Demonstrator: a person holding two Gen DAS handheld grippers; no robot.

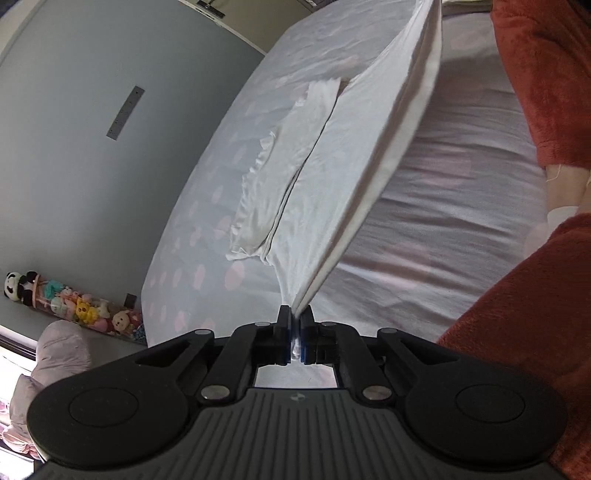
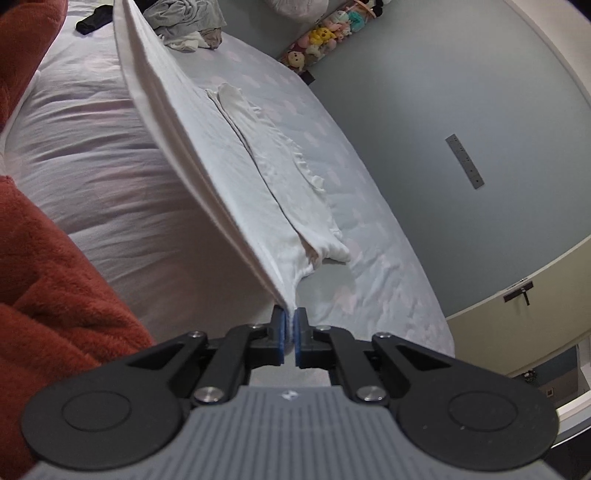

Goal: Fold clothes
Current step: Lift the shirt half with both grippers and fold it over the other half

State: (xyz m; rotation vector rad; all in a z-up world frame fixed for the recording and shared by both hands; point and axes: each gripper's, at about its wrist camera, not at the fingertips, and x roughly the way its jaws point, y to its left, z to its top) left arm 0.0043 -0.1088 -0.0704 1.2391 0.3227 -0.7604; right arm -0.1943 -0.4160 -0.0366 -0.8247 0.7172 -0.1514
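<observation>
Left hand-held gripper (image 1: 295, 325) and right hand-held gripper (image 2: 290, 325) each pinched the white cotton garment (image 1: 347, 177), probably a shirt, taut above the pink-dotted bed (image 1: 443, 229).

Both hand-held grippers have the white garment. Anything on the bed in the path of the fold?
Nothing visible. The left hand-held gripper and right hand-held gripper are each shut on an edge of the white garment, raised off the bed. The pile of clothes and a dark item lie far off.
</observation>
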